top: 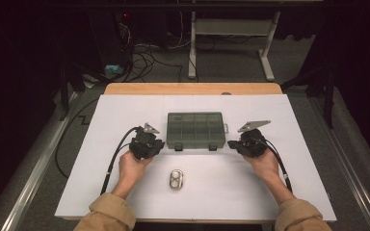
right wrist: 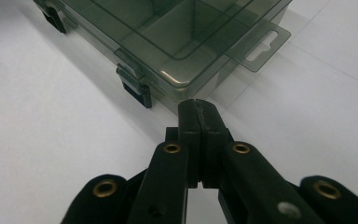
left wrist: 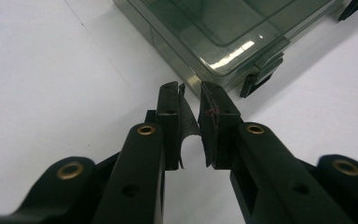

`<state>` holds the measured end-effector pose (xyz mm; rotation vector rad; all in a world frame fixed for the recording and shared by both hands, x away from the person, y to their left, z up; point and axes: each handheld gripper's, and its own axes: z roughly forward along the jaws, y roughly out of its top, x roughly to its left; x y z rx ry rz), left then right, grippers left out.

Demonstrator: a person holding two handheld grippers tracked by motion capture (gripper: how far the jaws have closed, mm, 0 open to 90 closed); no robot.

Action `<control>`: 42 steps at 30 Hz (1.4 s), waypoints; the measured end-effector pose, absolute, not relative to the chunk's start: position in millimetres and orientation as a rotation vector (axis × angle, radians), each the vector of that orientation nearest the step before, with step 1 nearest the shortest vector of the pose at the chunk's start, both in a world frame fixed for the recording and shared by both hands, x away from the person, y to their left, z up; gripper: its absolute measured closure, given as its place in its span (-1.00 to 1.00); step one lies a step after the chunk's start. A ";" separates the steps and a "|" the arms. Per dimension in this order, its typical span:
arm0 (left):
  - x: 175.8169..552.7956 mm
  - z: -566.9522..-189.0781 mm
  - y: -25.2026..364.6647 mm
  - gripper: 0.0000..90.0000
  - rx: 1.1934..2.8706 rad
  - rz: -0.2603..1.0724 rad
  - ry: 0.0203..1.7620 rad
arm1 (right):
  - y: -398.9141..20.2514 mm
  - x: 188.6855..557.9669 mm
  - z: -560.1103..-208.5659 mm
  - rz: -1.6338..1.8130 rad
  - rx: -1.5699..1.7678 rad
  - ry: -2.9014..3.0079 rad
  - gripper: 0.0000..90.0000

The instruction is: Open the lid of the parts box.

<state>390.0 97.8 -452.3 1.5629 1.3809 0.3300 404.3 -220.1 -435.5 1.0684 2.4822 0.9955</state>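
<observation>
1. the left claw (top: 160, 146) is closed with nothing between its jaws; in the left gripper view (left wrist: 191, 100) the tips sit near a front corner of the smoky compartment box (left wrist: 223, 32), not touching it.
2. the right claw (top: 232, 144) is also closed and empty; in the right gripper view (right wrist: 197, 105) the pads meet flush, just short of the box's (right wrist: 168, 28) other front corner.
3. the box (top: 195, 130) lies lid down between the two claws, past the middle of the white surface (top: 125, 106), with black latches (right wrist: 137, 91) on its near edge and a hang tab (right wrist: 261, 44) on its right side.
4. a small silver tin (top: 176, 180) lies nearer the person, well apart from the box.
5. bare surface stretches around both hands out to the side edges.
</observation>
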 end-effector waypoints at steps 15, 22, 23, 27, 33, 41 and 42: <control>392.1 -454.6 92.6 0.79 1.608 0.343 1.368 | -214.4 408.5 -440.0 0.968 1.070 2.520 1.00; 391.6 -454.4 92.8 0.78 1.601 0.336 1.374 | -214.0 407.5 -439.7 0.974 1.069 2.517 1.00; 391.6 -454.4 92.8 0.77 1.601 0.336 1.374 | -214.1 407.5 -439.7 0.976 1.067 2.516 1.00; 388.8 -453.5 92.1 0.74 1.610 0.336 1.362 | -214.6 407.0 -439.2 0.988 1.058 2.513 1.00; 384.5 -453.3 86.0 0.68 1.618 0.320 1.343 | -215.0 405.9 -437.9 0.997 1.062 2.500 1.00; 386.2 -455.3 82.4 0.61 1.613 0.327 1.356 | -216.9 405.2 -434.4 1.050 1.051 2.472 0.98; 386.3 -454.2 82.2 0.60 1.611 0.328 1.356 | -217.5 404.6 -432.6 1.061 1.045 2.458 0.97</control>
